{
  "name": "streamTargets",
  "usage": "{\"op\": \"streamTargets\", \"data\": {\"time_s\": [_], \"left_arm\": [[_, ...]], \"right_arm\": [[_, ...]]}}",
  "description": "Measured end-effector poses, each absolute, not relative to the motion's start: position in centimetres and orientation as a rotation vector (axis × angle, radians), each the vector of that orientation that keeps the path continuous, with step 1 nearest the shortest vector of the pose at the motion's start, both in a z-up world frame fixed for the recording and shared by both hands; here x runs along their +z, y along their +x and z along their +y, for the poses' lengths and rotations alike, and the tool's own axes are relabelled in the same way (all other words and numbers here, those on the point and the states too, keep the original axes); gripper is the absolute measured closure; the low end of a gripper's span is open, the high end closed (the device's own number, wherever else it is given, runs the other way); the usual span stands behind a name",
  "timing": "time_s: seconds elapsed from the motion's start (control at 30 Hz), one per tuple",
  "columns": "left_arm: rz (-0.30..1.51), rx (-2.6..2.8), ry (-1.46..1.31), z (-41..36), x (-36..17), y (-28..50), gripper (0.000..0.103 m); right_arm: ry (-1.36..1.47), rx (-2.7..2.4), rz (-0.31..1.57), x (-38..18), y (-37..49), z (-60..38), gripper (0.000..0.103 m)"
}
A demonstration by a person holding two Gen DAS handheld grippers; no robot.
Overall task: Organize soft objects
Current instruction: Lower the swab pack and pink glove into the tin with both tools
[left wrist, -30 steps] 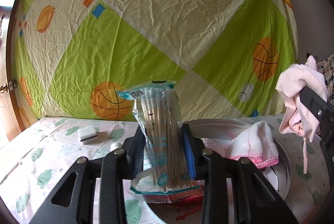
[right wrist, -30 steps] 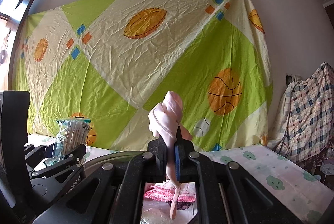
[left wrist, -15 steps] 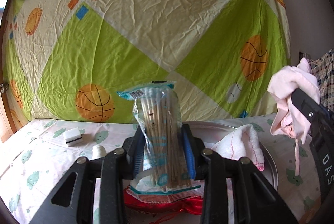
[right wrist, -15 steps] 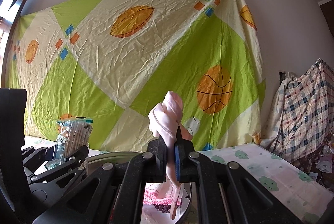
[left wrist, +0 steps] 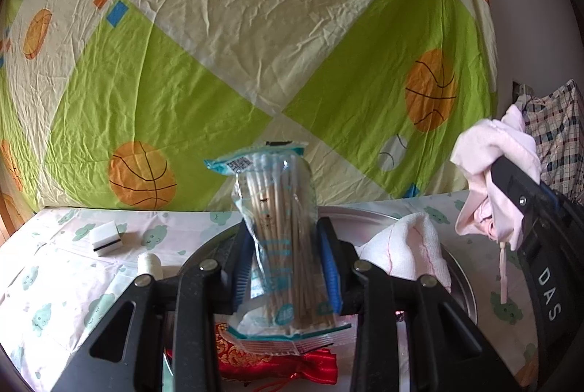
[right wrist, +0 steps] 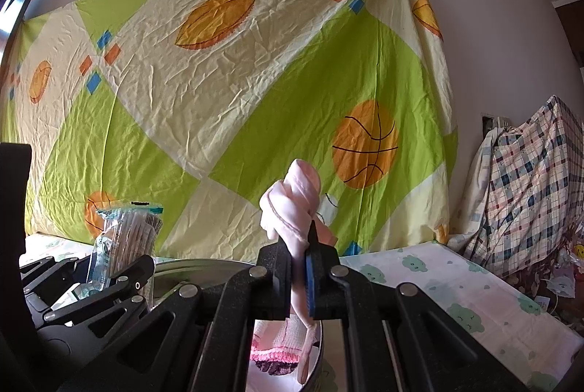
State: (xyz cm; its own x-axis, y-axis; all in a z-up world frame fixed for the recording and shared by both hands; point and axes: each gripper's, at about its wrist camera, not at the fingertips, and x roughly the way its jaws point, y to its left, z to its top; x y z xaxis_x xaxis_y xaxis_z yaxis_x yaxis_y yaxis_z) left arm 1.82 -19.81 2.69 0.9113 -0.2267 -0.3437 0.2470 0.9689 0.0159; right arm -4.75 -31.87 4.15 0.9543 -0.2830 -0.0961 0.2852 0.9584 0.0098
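Observation:
My left gripper (left wrist: 288, 260) is shut on a clear packet of thin sticks (left wrist: 279, 231), held upright above a round metal basin (left wrist: 460, 282). The packet also shows in the right wrist view (right wrist: 126, 238). My right gripper (right wrist: 300, 268) is shut on a pale pink cloth (right wrist: 295, 209), which hangs above the basin's right side; the cloth also shows in the left wrist view (left wrist: 492, 169). In the basin lie a white towel with pink stitching (left wrist: 408, 249) and a red embroidered pouch (left wrist: 277, 362).
A white sponge block (left wrist: 106, 238) and a small white roll (left wrist: 149, 262) lie on the printed tablecloth (left wrist: 54, 282) left of the basin. A sports-print sheet (left wrist: 219, 45) hangs behind. A plaid-covered pile (right wrist: 529, 180) stands at the right.
Both grippers have shifted slightly left and back over the basin, still holding their items. The sponge block has slid rightward in the left wrist view.

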Motion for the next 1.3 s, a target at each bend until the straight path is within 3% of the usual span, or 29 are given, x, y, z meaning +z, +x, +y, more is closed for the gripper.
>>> {"op": "streamTargets", "data": {"time_s": [0.33,1.1,1.17,1.23,1.27,1.3], "left_arm": [[0.4,-0.266,0.088,-20.4,1.8,2.7,0.07],[0.587,-0.272,0.185,-21.2,-0.3,4.7,0.068],[0.586,-0.267,0.201,-21.4,-0.3,4.7,0.064],[0.591,-0.262,0.204,-21.4,-0.4,4.7,0.043],[0.587,-0.258,0.199,-21.3,-0.3,4.6,0.021],[0.581,-0.255,0.192,-21.2,-0.2,4.5,0.004]], "right_arm": [[0.049,-0.258,0.166,3.6,-2.2,-32.2,0.096],[0.119,-0.024,0.525,1.9,4.6,-31.7,0.096],[0.13,-0.011,0.535,1.8,4.7,-31.7,0.095],[0.141,0.003,0.557,1.5,5.0,-31.8,0.088],[0.15,0.013,0.565,1.5,5.1,-31.9,0.074],[0.163,0.025,0.567,1.5,5.0,-32.0,0.054]]}}
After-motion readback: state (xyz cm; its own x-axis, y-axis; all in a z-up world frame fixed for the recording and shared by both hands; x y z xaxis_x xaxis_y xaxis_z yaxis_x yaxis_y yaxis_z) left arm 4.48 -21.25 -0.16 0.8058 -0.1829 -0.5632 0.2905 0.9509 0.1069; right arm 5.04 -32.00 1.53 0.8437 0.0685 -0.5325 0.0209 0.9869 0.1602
